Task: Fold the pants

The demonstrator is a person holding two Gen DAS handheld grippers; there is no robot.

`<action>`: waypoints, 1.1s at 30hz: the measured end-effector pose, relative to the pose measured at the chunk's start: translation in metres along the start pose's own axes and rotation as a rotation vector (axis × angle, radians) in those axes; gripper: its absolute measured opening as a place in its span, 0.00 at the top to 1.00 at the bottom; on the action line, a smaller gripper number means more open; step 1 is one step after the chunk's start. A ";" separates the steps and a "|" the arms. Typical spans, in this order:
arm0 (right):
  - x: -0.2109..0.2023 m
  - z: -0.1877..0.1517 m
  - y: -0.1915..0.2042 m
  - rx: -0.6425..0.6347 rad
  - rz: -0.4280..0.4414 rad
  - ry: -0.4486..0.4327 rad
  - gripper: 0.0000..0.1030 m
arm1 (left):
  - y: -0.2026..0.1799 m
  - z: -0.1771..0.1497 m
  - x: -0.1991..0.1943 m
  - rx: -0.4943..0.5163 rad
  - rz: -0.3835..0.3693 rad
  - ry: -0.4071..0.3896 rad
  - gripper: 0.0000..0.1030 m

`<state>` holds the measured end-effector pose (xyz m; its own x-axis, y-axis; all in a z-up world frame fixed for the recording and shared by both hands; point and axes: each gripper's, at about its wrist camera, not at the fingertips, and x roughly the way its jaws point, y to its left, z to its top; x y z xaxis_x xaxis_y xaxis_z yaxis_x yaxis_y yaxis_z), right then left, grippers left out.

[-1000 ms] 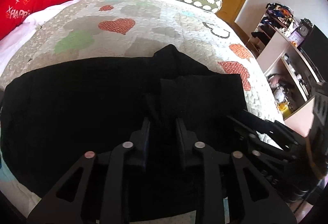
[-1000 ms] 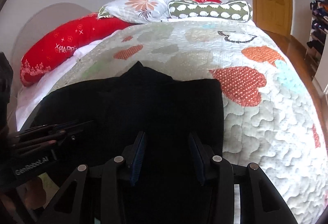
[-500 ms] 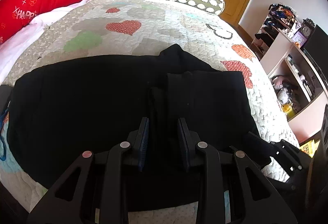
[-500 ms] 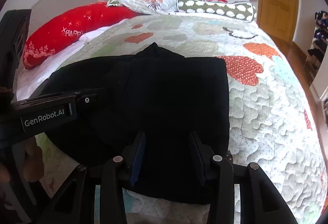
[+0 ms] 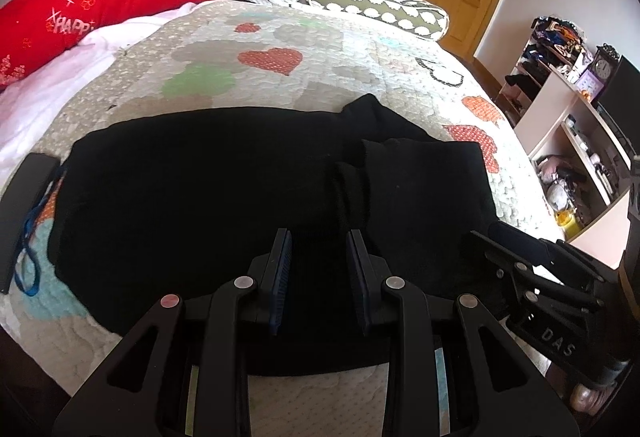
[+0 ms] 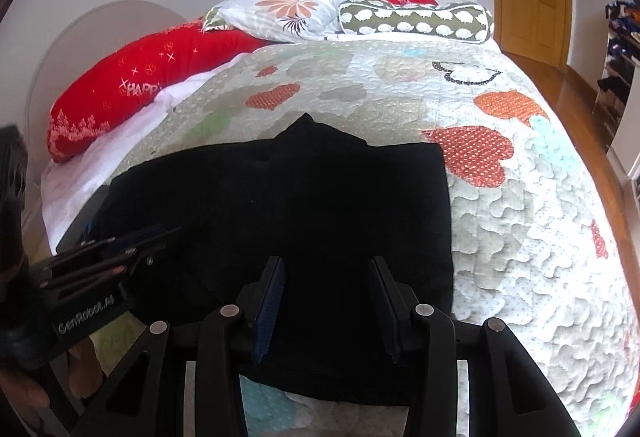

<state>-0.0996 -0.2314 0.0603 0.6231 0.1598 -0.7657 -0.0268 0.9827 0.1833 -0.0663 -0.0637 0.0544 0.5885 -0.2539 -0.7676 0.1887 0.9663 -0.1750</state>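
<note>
Black fabric pants (image 5: 240, 189) lie partly folded on the heart-patterned quilted bed (image 5: 304, 49); left tongs (image 5: 320, 257) and right tongs (image 6: 328, 289) hover parted, holding nothing.

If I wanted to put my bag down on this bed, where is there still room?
The heart-patterned quilt lies bare right of the black pants, out to the bed's edge, and again between the pants and the floral pillow. The near-left corner is crowded: a flat black case with a blue cord and both open grippers over the pants.
</note>
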 end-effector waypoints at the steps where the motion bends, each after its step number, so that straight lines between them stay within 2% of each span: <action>1: 0.003 0.001 0.002 -0.007 -0.004 0.001 0.59 | 0.001 -0.001 -0.001 -0.002 0.004 -0.004 0.74; 6: 0.017 0.008 0.008 -0.016 -0.016 0.012 0.59 | 0.005 -0.003 -0.007 -0.009 0.021 -0.014 0.71; 7: 0.023 0.010 0.009 -0.012 -0.017 0.023 0.59 | 0.006 -0.004 -0.008 -0.008 0.025 -0.017 0.67; 8: 0.026 0.011 0.010 -0.010 -0.013 0.030 0.59 | 0.007 -0.004 -0.009 -0.010 0.030 -0.024 0.55; 9: 0.029 0.012 0.011 -0.009 -0.008 0.035 0.59 | 0.008 -0.005 -0.011 -0.013 0.032 -0.033 0.48; 20: 0.051 0.027 0.022 -0.039 -0.021 0.036 0.55 | 0.022 -0.006 -0.017 -0.040 0.050 -0.047 0.48; 27: 0.038 0.026 0.027 -0.065 -0.051 0.033 0.55 | 0.042 -0.017 -0.037 -0.085 0.034 -0.062 0.48; 33: 0.029 0.022 0.036 -0.096 -0.047 0.023 0.55 | 0.068 -0.028 -0.054 -0.143 0.050 -0.068 0.48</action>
<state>-0.0657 -0.1933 0.0580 0.6070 0.1141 -0.7865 -0.0734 0.9935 0.0874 -0.1074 0.0166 0.0662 0.6472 -0.2033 -0.7347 0.0471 0.9726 -0.2277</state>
